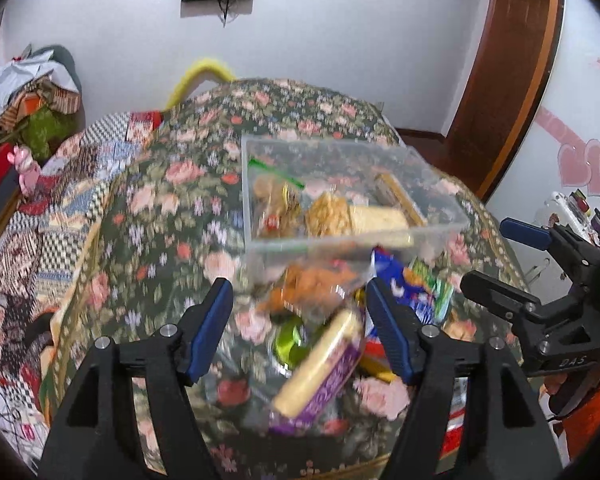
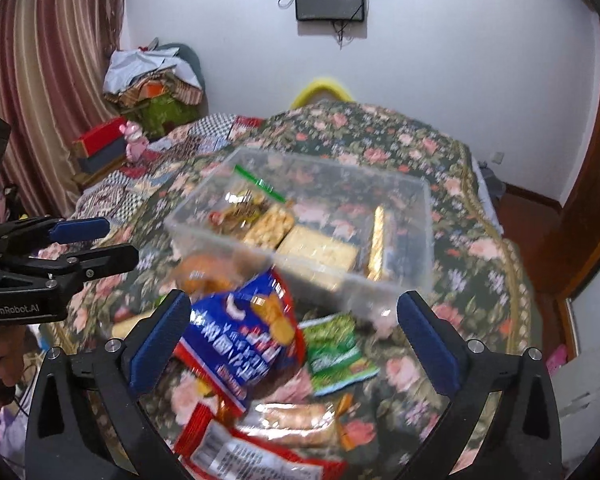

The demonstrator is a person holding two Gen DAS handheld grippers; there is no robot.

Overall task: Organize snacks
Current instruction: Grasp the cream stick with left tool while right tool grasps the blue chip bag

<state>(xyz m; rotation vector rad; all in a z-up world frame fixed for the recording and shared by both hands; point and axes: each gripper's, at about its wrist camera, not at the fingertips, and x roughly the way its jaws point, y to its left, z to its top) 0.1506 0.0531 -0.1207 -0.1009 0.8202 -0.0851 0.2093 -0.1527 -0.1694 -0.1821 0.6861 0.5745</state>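
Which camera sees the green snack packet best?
The right wrist view. There the green snack packet lies in plain sight on the flowery cloth, between the open right claw's fingers, next to the blue biscuit bag. The left wrist view shows only a blurry green strip of it behind that bag.

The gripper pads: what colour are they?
Blue pads on black fingers, clearest in the right wrist view.

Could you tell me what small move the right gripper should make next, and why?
Probably ease the right gripper down onto the blue cracker bag and close. Its jaws stand wide open and empty, the bag lies loose on the floral cloth right between them, and the clear bin just beyond still has room beside the snacks already inside.
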